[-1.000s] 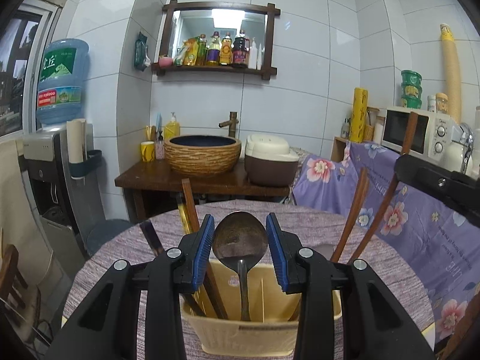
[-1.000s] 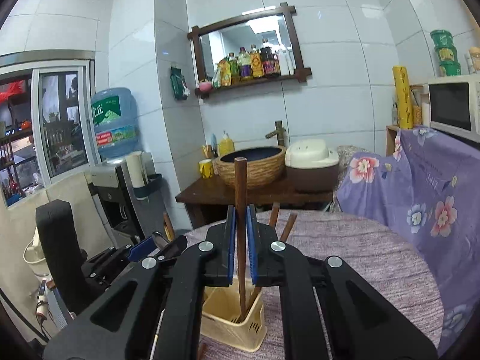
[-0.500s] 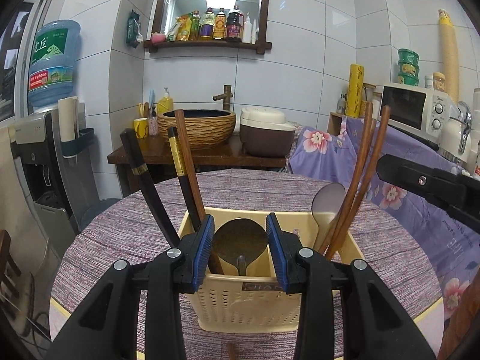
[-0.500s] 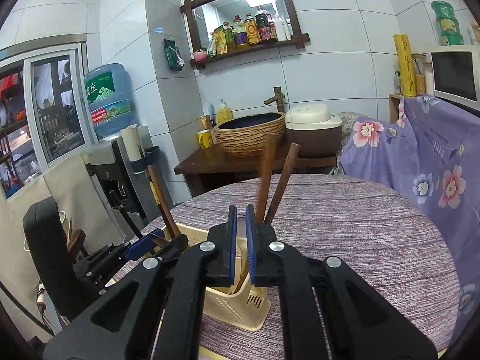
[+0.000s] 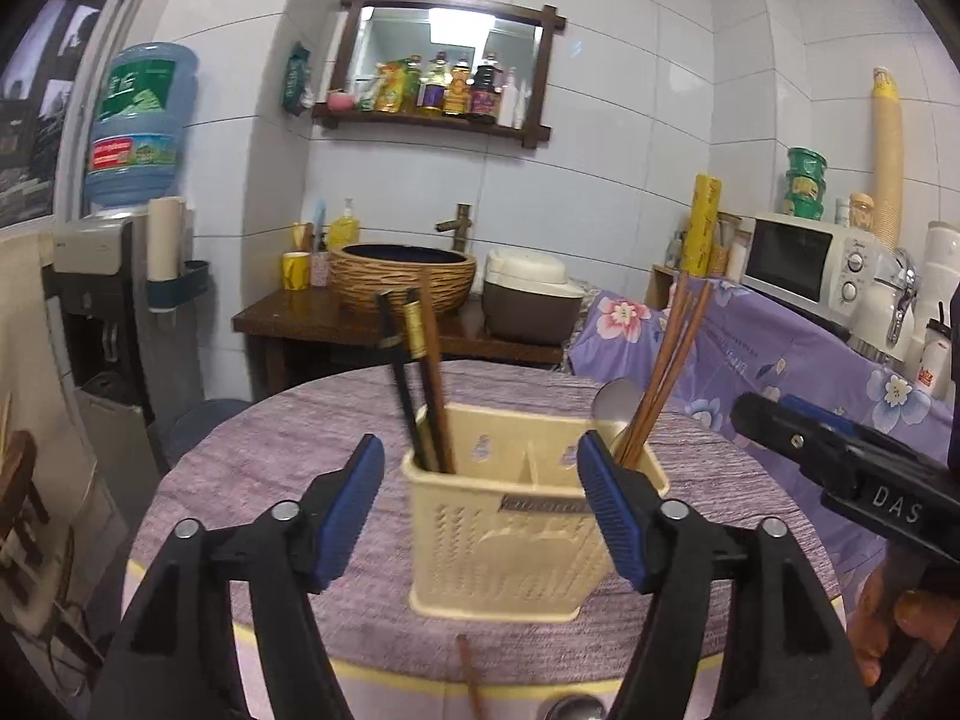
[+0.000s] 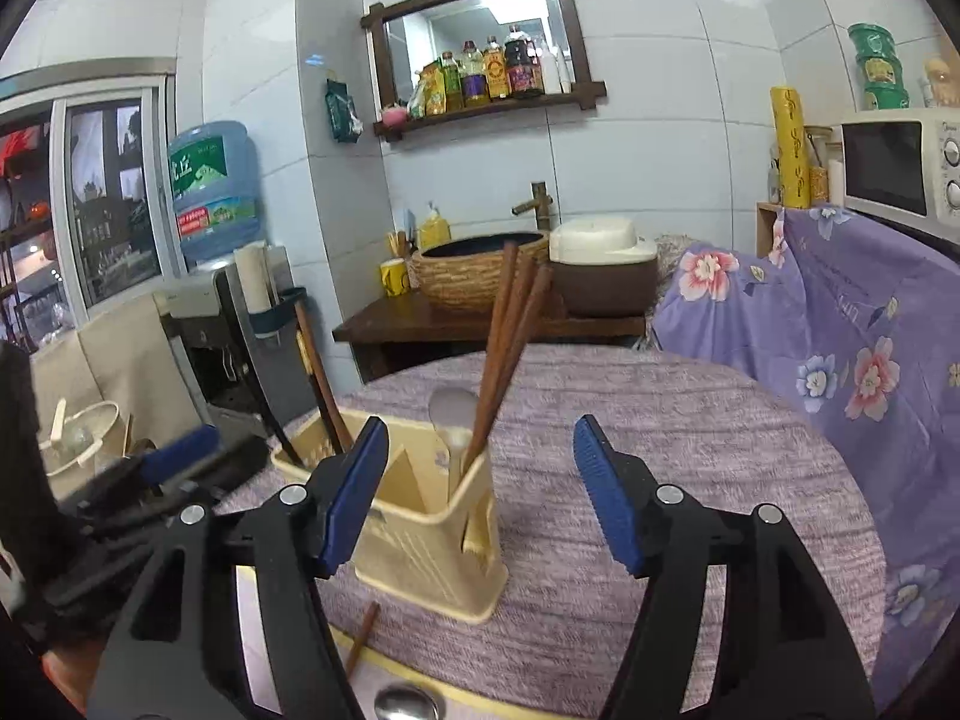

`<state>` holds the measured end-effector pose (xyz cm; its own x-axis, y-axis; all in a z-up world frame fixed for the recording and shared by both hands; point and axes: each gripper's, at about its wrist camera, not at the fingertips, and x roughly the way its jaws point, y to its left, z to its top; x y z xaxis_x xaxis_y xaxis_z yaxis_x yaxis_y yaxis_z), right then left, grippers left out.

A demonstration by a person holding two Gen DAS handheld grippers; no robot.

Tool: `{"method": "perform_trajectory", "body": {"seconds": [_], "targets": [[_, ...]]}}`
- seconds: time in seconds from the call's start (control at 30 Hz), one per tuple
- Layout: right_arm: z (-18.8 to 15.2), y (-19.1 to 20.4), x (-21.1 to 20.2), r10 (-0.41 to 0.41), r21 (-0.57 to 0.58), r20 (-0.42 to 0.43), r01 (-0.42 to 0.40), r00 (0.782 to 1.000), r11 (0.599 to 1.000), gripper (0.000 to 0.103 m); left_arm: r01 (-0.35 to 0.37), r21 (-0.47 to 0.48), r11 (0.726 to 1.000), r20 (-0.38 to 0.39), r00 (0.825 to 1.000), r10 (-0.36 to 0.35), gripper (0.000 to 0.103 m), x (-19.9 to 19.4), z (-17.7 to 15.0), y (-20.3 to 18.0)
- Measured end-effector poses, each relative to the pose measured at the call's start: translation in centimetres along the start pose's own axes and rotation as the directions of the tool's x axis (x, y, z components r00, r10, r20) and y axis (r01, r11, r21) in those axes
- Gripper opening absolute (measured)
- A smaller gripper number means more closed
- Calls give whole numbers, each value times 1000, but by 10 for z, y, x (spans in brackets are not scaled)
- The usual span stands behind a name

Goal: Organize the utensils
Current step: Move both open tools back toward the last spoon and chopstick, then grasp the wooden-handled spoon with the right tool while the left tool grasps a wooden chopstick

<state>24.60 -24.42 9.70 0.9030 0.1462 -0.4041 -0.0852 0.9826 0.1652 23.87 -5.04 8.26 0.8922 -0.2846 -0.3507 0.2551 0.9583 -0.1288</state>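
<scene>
Left wrist view, nearest first: held the left gripper (image 5: 480,498) with jaws spread wide and nothing between them, hovering just in front of the holder. Held the right gripper (image 6: 478,468) the same way, jaws apart and empty.

Spotted a loose brown chopstick (image 5: 468,678) lying flat at the near edge of the counter (image 5: 270,450), with a metal spoon (image 5: 570,708) just beside it, mostly cut off by the frame.

Found farther in the cream utensil holder (image 5: 510,558), upright, with dark chopsticks (image 5: 414,372) in its left compartment and reddish-brown chopsticks (image 5: 666,372) plus a pale spoon (image 5: 612,396) in its right one.

Judged the step in hand to be picking up the loose chopstick. Would have done well to come down low from above, bracket the shaft near its middle, and close only once both pads sat either side. Then to lift clear, tip upright and drop it beside the matching brown pair. Needed care not to nudge it over the edge, nor to bump the holder, probably light plastic.
</scene>
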Motion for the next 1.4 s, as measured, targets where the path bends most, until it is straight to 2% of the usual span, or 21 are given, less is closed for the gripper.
{"method": "perform_trajectory", "body": {"seconds": [0.13,0.23,0.33,0.47,0.6,0.7,1.03,1.13,1.2,1.3,1.4], "targets": [[-29,-1,3,-15,-2,-97,15,995,1000,73,-53,-20,998,-85,995,51,70,-8,-27,16],[-61,6,10,-30,-22,-191,26,981,999,73,-105,-18,994,-164,981,101,70,-7,-51,26],[-97,19,21,-21,-40,-293,9,956,999,73,-134,-36,990,-226,966,123,70,-9,-74,36],[-133,38,34,-28,-81,-405,-6,914,997,73,-181,-39,983,-264,951,164,70,-17,-100,45],[-156,54,49,-42,-111,-477,-14,878,994,73,-192,-54,980,-284,944,170,70,-23,-112,54],[-164,57,59,-61,-126,-504,-3,861,992,73,-198,-66,978,-287,943,172,70,-27,-115,59],[-162,66,70,-98,-153,-494,25,864,988,70,-185,-74,980,-292,944,156,70,-29,-119,60],[-159,65,73,-103,-150,-484,33,869,988,61,-181,-70,981,-297,943,153,70,-29,-121,59],[-157,65,74,-101,-152,-480,31,872,988,48,-177,-69,982,-303,941,148,70,-27,-121,58],[-156,62,73,-81,-135,-481,17,873,991,48,-162,-72,984,-316,940,131,70,-24,-123,56],[-148,53,65,-53,-94,-456,11,889,995,48,-144,-65,987,-326,938,116,70,-22,-124,50]]}}
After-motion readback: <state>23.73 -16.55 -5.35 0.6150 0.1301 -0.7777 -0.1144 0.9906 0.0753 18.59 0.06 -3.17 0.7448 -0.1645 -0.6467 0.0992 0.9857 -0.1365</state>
